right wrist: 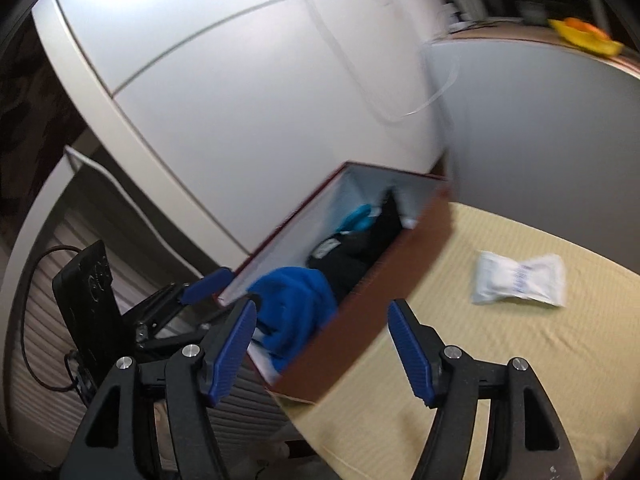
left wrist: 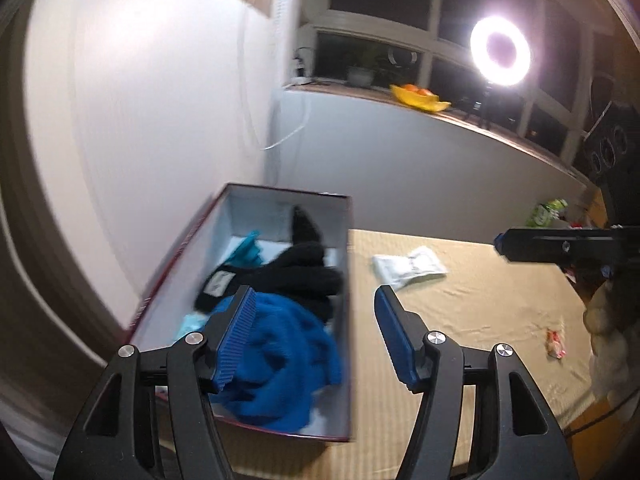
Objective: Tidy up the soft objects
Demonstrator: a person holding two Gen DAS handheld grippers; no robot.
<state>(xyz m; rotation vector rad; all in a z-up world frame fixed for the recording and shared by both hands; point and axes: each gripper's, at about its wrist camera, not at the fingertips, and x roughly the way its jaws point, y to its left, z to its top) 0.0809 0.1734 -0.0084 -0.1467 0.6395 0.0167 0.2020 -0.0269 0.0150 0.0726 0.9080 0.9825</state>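
The blue fleece lies bunched in the open box at the table's left edge, beside black knitwear (a teal scrap behind). Left gripper and right gripper hover spread, holding nothing. A white packet lies apart on the cloth.

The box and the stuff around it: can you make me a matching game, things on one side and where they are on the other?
Things:
1. blue fleece
2. white packet
3. yellow bowl
4. black knit item

Places:
A. on the windowsill
B. near end of the box
C. on the tan tablecloth, outside the box
D. middle of the box

Pairs: 1-B, 2-C, 3-A, 4-D
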